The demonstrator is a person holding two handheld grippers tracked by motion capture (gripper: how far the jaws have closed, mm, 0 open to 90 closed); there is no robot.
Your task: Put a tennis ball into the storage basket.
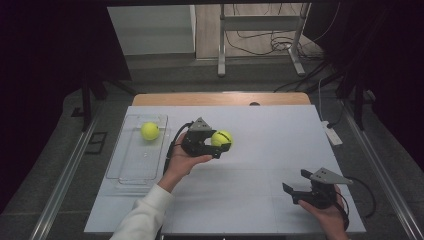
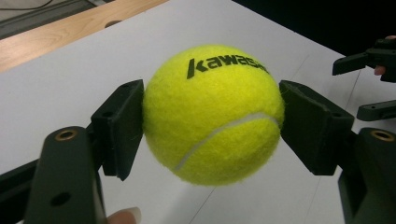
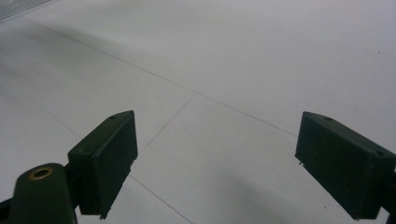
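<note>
Yellow felt sits between the pads of my left tool (image 1: 221, 145): I have a tennis ball (image 1: 221, 138) clamped from both sides, lifted just clear of the white worktop (image 1: 260, 150) near its middle. In the left gripper view the ball (image 2: 212, 114) bulges between the two black pads (image 2: 120, 126), which press on it left and right, so the grip looks firm. A second tennis ball (image 1: 149, 131) already lies in the clear plastic tray (image 1: 125, 170) at the left side of the worktop, near its far end. I judge the job to be gathering the balls into that tray, and by that reading it is about halfway: one ball is in, one is in my grip but still beside the tray and to its right. What is left is to carry it over the rim and let it go inside. My right tool (image 1: 297, 187) rests low at the near right of the worktop with its jaws standing wide apart and nothing between them; the right gripper view shows bare worktop between the pads (image 3: 105, 161). The held ball carries black lettering that reads "Kawasa", the last letters curving out of sight.
</note>
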